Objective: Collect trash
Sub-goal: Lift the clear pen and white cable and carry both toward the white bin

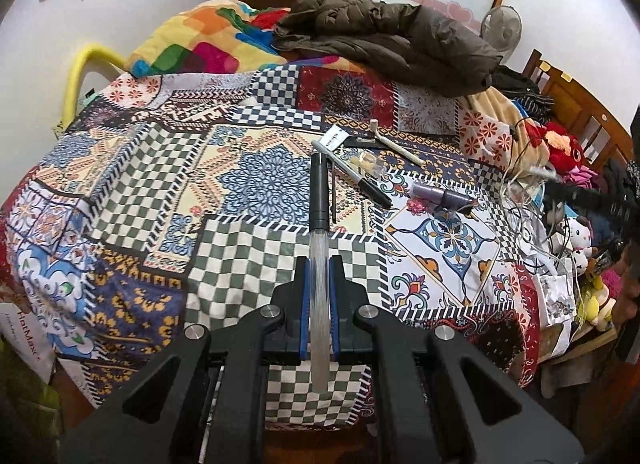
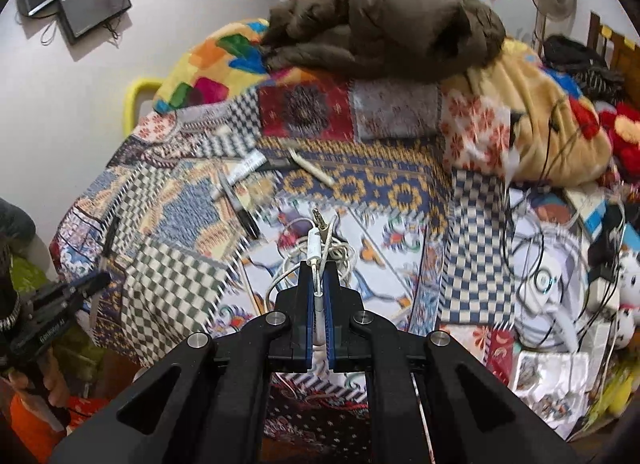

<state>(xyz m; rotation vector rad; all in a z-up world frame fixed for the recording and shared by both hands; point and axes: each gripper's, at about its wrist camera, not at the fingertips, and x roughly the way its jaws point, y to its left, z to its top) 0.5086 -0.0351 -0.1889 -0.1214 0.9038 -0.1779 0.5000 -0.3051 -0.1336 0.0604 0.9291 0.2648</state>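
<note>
My left gripper [image 1: 319, 264] is shut on a pen [image 1: 319, 200] with a black cap and clear barrel, held above the patterned bedspread [image 1: 160, 168]. My right gripper [image 2: 319, 268] is shut on a white audio cable [image 2: 316, 244] with a jack plug at its tip; its loops hang below the jaws. On the bed lie a black marker [image 1: 374, 190], a white marker [image 1: 328, 142], a cream stick [image 1: 396, 148], a purple wrapper [image 1: 440, 194] and a clear wrapper [image 1: 366, 162]. The left gripper shows at the left edge of the right wrist view [image 2: 76, 292].
A brown jacket [image 1: 384, 36] and a colourful blanket [image 1: 200, 40] are piled at the back of the bed. Tangled cables [image 1: 528, 200], papers [image 2: 548, 376] and plush toys [image 1: 560, 144] crowd the right side. A fan [image 1: 500, 26] stands behind.
</note>
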